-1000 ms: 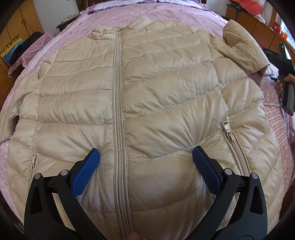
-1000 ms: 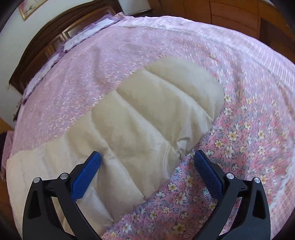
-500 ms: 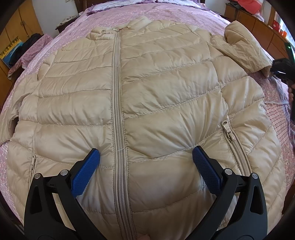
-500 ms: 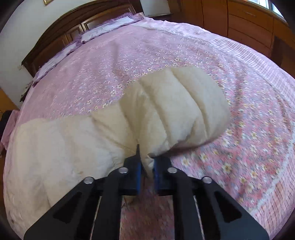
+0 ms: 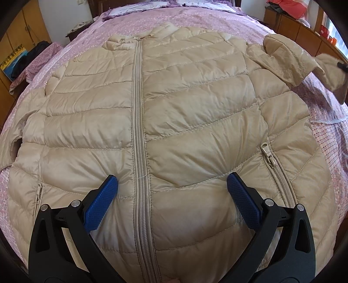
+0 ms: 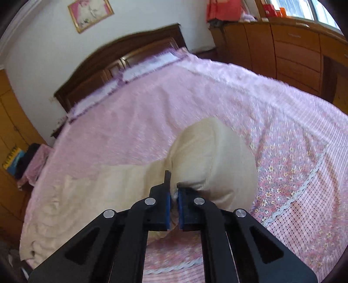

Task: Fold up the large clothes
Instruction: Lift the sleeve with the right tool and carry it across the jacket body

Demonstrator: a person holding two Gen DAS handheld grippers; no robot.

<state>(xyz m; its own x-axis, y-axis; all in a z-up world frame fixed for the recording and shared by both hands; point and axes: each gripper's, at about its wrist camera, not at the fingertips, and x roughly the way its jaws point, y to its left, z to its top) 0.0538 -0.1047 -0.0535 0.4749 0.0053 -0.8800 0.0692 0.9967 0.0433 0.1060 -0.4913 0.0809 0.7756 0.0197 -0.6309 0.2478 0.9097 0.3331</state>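
A beige quilted puffer jacket (image 5: 174, 122) lies front up and zipped on the pink floral bed (image 5: 195, 19). My left gripper (image 5: 171, 189) is open, its blue pads (image 5: 102, 202) low over the jacket's lower front, either side of the zipper. My right gripper (image 6: 173, 203) is shut on the cuff end of the jacket's right sleeve (image 6: 208, 161) and holds it lifted off the bed. In the left wrist view that sleeve (image 5: 287, 58) shows raised at the far right, with the right gripper's tip just visible at the frame edge.
The bed's dark wooden headboard (image 6: 121, 63) stands at the far end. Wooden cabinets (image 6: 300, 50) line the right side. A side table with dark and pink cloth (image 5: 32, 58) stands to the left of the bed.
My right gripper closed on the sleeve cuff and has lifted it up off the bed. My left gripper has stayed open over the jacket's lower front.
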